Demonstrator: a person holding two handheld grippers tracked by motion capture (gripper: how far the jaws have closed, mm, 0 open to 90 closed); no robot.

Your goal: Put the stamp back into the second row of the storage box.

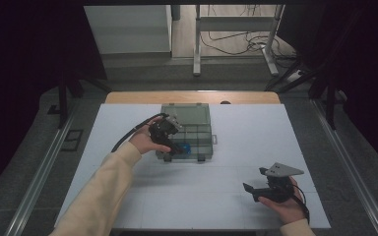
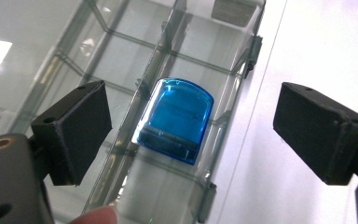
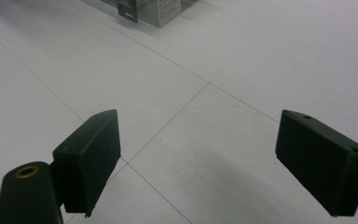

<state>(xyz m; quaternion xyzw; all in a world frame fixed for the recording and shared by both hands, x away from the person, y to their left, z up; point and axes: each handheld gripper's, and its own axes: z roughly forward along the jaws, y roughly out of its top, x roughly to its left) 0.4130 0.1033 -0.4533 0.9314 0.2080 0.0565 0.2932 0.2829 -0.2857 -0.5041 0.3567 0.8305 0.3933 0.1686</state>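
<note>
1. Your left gripper hangs over the near edge of the clear compartment box, which sits toward the far middle of the white table.
2. Its jaws are spread wide, with nothing pinched between them.
3. The blue translucent piece lies flat in one of the box's near-edge compartments, in the row along the latched wall; in the left gripper view it sits between and beyond the two pads, touching neither.
4. In the high view that blue piece shows just beside your left gripper's tips.
5. Your right gripper rests near the table's near right corner, well apart from the box.
6. Its jaws are spread too, holding nothing, with bare tabletop between them.
</note>
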